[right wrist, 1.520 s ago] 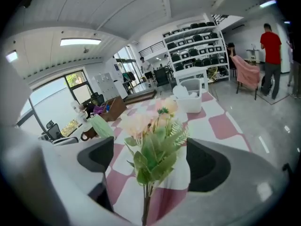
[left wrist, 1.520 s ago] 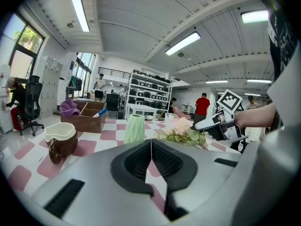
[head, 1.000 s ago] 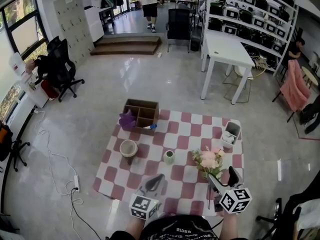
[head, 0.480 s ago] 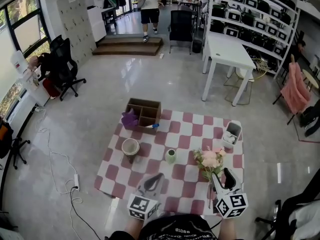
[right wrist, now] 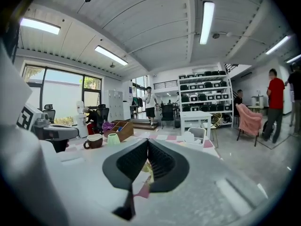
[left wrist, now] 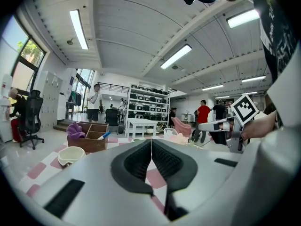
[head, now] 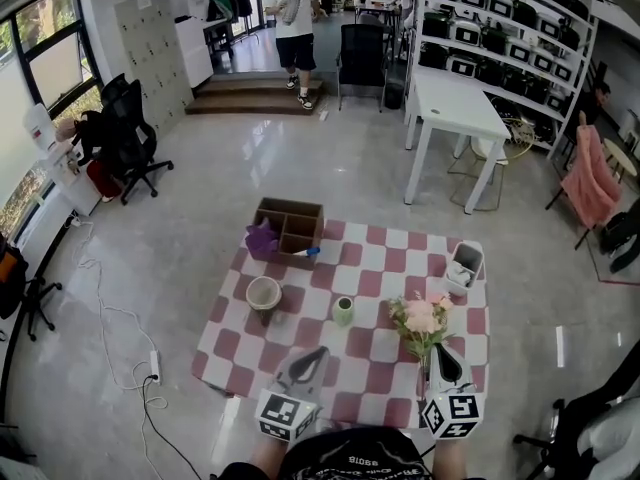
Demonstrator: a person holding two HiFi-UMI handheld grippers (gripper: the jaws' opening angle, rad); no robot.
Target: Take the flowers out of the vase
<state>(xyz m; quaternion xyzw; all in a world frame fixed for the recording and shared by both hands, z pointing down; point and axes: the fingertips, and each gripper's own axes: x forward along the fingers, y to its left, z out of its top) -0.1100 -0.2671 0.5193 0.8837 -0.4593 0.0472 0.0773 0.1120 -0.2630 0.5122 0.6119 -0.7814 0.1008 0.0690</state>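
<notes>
Since a second ago my right gripper (head: 438,353) has swung in and closed. Its jaws now pinch the stems of the bunch of pink flowers (head: 420,318), which stands in a slim clear vase (head: 421,372) on the red-and-white checked cloth (head: 300,318). My left gripper (head: 321,352) hovers pressed together, empty. Next, I judge, comes a straight upward lift.

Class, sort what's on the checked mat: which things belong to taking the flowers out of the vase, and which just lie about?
For the job: flowers, vase, right gripper.
Lying about: wooden box, purple cloth, bowl, green cup, white bin.
</notes>
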